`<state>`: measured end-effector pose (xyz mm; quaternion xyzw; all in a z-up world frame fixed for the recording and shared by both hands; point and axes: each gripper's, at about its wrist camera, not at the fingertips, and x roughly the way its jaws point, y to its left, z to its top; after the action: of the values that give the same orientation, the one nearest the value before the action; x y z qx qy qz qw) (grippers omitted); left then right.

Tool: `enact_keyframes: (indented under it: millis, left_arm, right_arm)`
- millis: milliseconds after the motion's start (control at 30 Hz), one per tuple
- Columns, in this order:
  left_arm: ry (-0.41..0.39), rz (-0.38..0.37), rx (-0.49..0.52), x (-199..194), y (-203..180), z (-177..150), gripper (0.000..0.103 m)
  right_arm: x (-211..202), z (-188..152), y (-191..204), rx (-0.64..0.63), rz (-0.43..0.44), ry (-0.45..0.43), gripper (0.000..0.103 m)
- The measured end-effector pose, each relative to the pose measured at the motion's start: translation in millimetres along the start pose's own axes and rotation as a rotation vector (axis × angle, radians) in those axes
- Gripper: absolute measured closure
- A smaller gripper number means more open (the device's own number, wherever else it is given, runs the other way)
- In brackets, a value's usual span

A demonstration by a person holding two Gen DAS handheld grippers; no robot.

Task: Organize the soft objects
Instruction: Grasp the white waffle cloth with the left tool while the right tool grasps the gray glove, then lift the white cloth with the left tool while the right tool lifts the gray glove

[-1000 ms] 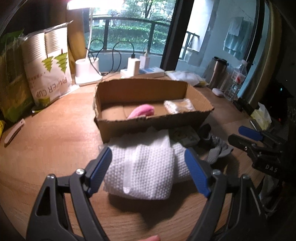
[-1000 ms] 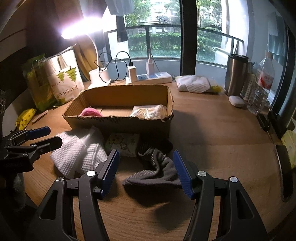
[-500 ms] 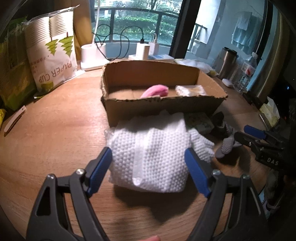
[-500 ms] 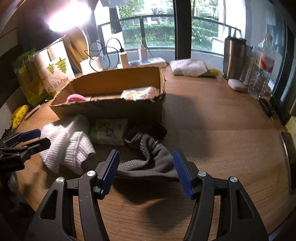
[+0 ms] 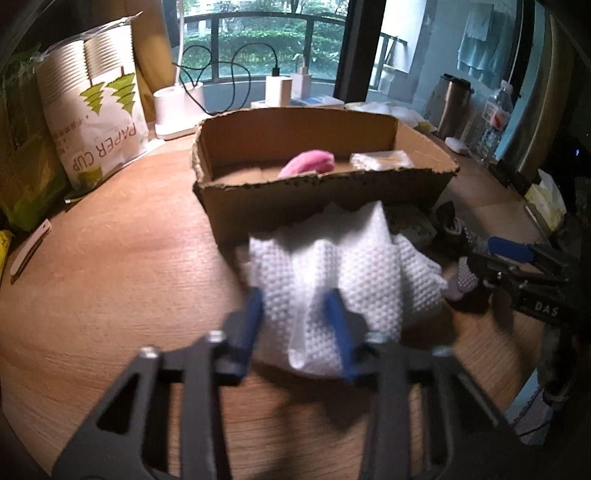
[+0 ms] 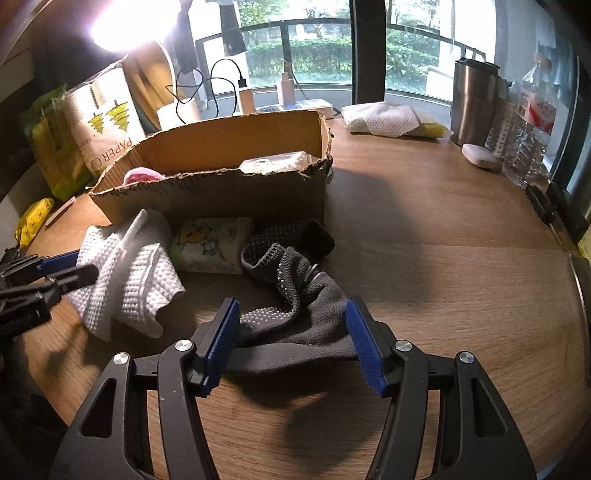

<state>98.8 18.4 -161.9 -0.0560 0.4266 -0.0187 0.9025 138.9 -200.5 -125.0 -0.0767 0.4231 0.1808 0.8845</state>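
Wooden desk (image 6: 424, 266), round-edged, with visible board seams, set against a window (image 6: 317, 48) with a dark balcony railing and green hedges behind; lit desk lamp (image 6: 122, 26) glaring at the far left corner.

Cardboard box (image 5: 321, 192), open-topped, near the middle of the desk toward the far edge; inside, a pink soft item (image 5: 308, 162) and a clear-wrapped packet (image 5: 382, 159).

White waffle-weave cloth (image 5: 332, 273), bunched against the box's near wall; left gripper (image 5: 295, 321) closed in on its near fold, blue pads pressing the fabric from both sides. Same cloth (image 6: 129, 273) and gripper (image 6: 66, 269) visible at the left edge of the right wrist view.

Grey dotted sock (image 6: 295, 306), crumpled on the desk in front of the box's right end; right gripper (image 6: 291, 339) spread wide, one pad on each side of the sock's near end, contact not determinable.

Printed tissue pack (image 6: 212, 249), lying between cloth and sock, just beside the box wall.

Along the far edge: paper-cup sleeve (image 5: 92, 110) and green bag (image 5: 22, 166) at left; power strip with chargers (image 6: 291, 103) centre; folded white cloth (image 6: 384, 118), steel tumbler (image 6: 474, 99) and water bottle (image 6: 532, 122) at right.
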Motion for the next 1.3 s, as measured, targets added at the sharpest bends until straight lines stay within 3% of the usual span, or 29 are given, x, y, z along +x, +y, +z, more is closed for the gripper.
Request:
enact_keyframes:
  millis: [67, 167, 333, 367, 467, 933, 1133, 1300]
  left_arm:
    - [-0.009, -0.016, -0.006, -4, 2, 0, 0.088]
    - [-0.033, -0.026, -0.012, -13, 4, 1, 0.091]
    - [-0.079, -0.044, -0.008, -27, 5, 5, 0.094]
    - [-0.088, -0.048, -0.01, -30, 6, 6, 0.094]
    - [-0.11, -0.065, -0.017, -39, 9, 9, 0.095]
    - [-0.203, -0.077, -0.037, -71, 25, 25, 0.095]
    - [-0.185, -0.079, -0.059, -66, 34, 22, 0.095]
    - [-0.147, -0.075, -0.083, -56, 43, 12, 0.095]
  right_arm:
    - [2, -1, 0, -0.001, -0.005, 0.004, 0.039]
    - [4, -3, 0, -0.005, -0.019, 0.008, 0.043]
    - [6, -5, -1, -0.012, -0.047, 0.014, 0.064]
    - [6, -6, -1, -0.015, -0.055, 0.01, 0.073]
    - [3, -5, -2, -0.006, -0.055, 0.0, 0.078]
    - [-28, 10, 3, -0.011, -0.035, -0.086, 0.08]
    - [-40, 16, 18, -0.032, 0.038, -0.122, 0.08]
    - [-39, 20, 46, -0.064, 0.153, -0.125, 0.08]
